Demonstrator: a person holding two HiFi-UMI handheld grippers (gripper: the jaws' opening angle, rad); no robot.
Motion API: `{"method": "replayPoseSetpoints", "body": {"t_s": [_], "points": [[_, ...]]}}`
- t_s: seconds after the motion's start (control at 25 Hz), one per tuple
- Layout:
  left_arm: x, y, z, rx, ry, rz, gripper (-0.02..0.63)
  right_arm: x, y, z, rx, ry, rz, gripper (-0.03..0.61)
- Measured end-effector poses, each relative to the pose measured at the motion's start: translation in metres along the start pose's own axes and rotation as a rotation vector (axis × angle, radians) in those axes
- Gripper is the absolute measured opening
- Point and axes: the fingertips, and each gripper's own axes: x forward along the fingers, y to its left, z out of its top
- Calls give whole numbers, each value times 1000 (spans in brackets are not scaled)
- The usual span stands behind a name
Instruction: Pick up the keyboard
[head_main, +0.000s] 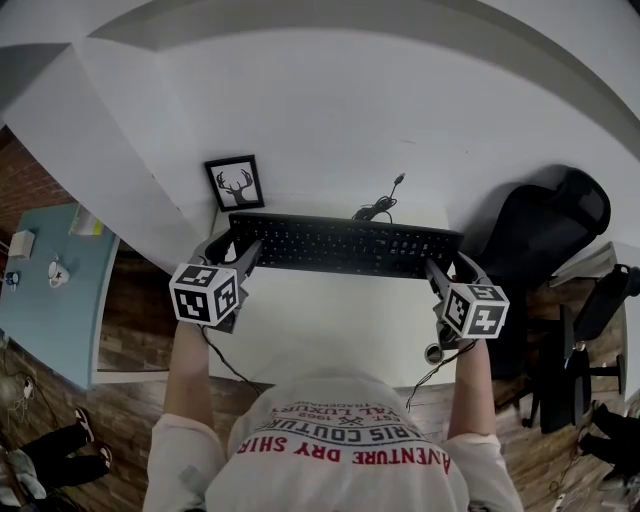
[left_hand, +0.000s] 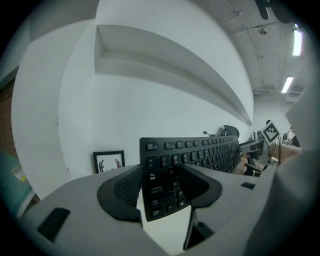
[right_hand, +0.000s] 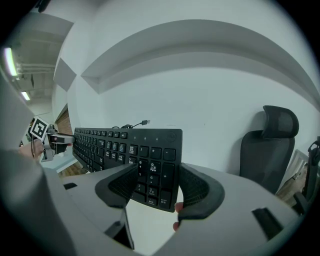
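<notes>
The room is evenly lit in soft white. Ceiling strip lights (left_hand: 287, 84) glare at two o'clock in the left gripper view and at ten o'clock in the right. The head view is greyer and flatter. Every view bulges fisheye, with dark corners. The keyboard (left_hand: 190, 160) lettering is crisp, while the left tongs (left_hand: 161, 187) look soft.
</notes>
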Motion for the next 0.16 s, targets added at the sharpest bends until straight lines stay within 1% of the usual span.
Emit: {"method": "replayPoseSetpoints", "body": {"t_s": [0.16], "points": [[3, 1, 1, 3, 2, 5, 245, 2, 0, 1, 1, -2, -3, 268]]}}
